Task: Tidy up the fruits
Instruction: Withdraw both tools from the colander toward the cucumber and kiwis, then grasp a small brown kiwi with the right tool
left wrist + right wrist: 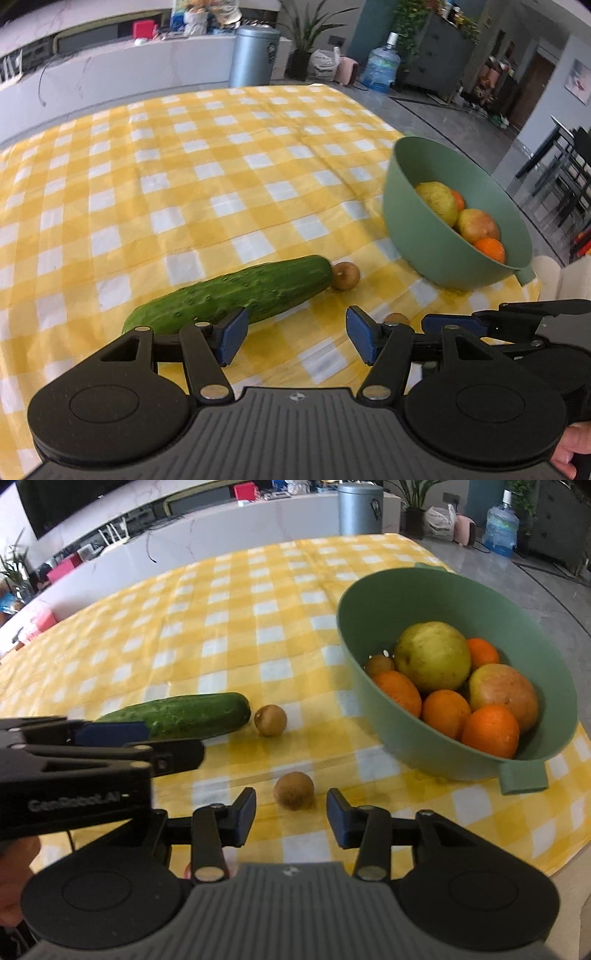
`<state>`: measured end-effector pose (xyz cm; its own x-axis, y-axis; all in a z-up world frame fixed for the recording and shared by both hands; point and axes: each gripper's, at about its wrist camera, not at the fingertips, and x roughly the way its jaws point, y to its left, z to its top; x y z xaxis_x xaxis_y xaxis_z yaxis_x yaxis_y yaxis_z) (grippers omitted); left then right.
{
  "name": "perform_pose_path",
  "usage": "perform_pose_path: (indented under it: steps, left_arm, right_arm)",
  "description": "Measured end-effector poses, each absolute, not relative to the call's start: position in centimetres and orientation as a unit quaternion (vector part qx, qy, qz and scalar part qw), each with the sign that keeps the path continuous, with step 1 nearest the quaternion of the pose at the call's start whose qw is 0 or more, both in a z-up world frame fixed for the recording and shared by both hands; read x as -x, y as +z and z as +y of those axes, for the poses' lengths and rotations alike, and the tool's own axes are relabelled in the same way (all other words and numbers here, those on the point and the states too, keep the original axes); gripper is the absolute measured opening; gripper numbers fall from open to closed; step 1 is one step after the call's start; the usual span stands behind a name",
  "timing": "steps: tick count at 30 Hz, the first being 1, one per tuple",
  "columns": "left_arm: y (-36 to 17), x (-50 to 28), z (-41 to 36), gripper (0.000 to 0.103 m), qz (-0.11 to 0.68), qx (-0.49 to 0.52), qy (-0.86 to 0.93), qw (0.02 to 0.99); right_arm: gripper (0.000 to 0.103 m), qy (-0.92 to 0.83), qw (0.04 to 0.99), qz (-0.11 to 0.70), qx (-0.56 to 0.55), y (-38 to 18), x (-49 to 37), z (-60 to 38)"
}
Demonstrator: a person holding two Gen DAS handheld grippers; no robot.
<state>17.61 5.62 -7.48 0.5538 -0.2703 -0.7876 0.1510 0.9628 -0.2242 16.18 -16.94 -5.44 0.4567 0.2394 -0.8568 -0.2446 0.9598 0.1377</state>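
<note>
A small brown round fruit lies on the yellow-and-white checked tablecloth, just ahead of the right gripper. That gripper's jaws stand partly apart, narrower than the left's, with nothing between the pads; the fruit sits just beyond the fingertips, in line with the gap, and no pad touches it. A second small brown fruit rests farther on, just beside the blunt end of a cucumber that lies flat on the cloth; whether the two touch cannot be told.

The left gripper hovers over the near end of the cucumber, its jaws moderately wide and empty. Its left pad overlaps the cucumber's flank in the left wrist view, though contact cannot be told. In the right wrist view the left gripper comes in from the left edge, near the right one.

To the right stands a green bowl with a small tab handle facing the camera, near the table's right edge, where the cloth hangs over. It holds a yellow-green round fruit, a reddish-yellow one, several oranges and one more small brown fruit against the far wall. Between the loose fruit and the bowl the cloth lies bare, and a wide stretch beyond the cucumber runs open to the far edge.
</note>
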Motion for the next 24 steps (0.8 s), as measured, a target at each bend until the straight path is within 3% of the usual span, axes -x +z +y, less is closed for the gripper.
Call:
perform_pose_path:
  steps: [8,15,24]
  left_arm:
    - [-7.9,-17.6,6.7,0.071,0.462,0.091,-0.127,0.873]
    - [-7.9,-17.5,7.0,0.071,0.463,0.096,-0.125,0.872]
    - [-6.9,-16.5,6.1,0.071,0.438,0.04,-0.118,0.89]
  right_arm:
    - [0.034,0.121,0.846,0.52,0.015,-6.4,-17.6,-15.9]
    - [0.023,0.109,0.847,0.519,0.035,-6.7,-17.8,-15.2]
    - [0.023,0.109,0.867,0.487,0.013,-5.7,-16.8,-16.2]
